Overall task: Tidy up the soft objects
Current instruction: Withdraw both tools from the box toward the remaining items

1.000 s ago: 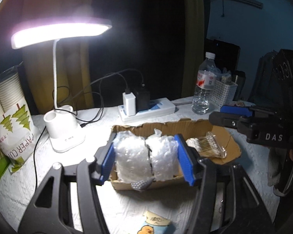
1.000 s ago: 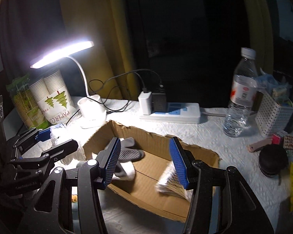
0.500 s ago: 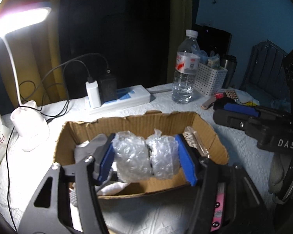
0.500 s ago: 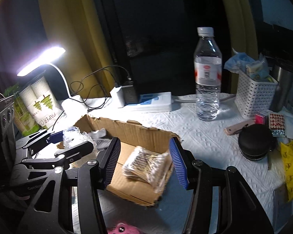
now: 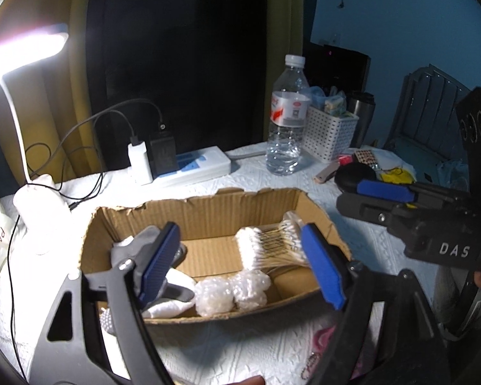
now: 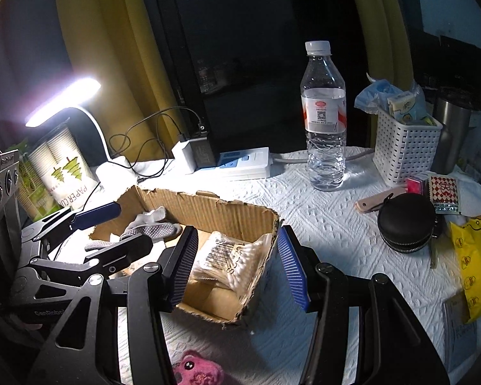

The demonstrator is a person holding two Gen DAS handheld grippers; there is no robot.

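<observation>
An open cardboard box [image 5: 208, 215] sits on the white table cover; it also shows in the right wrist view [image 6: 234, 215]. Inside lie a bubble-wrap bundle [image 5: 231, 292], a bag of cotton swabs [image 5: 269, 247] [image 6: 231, 256] and grey-and-white gloves [image 5: 134, 250] [image 6: 150, 227]. My left gripper [image 5: 240, 269] is open and empty above the box, over the bubble wrap. My right gripper [image 6: 237, 266] is open and empty at the box's right end. A pink plush toy [image 6: 195, 372] lies on the table below the right gripper.
A lit desk lamp [image 6: 64, 102] and a paper-cup pack [image 6: 61, 176] stand at the left. A power strip [image 6: 240, 163], water bottle [image 6: 324, 122] and white basket [image 6: 407, 147] stand behind. A black round case [image 6: 407, 224] and yellow bag [image 6: 474, 263] lie at the right.
My left gripper opened and let go of the bubble-wrap bundle, which now lies in the box. Both grippers have swung to the right along the table.
</observation>
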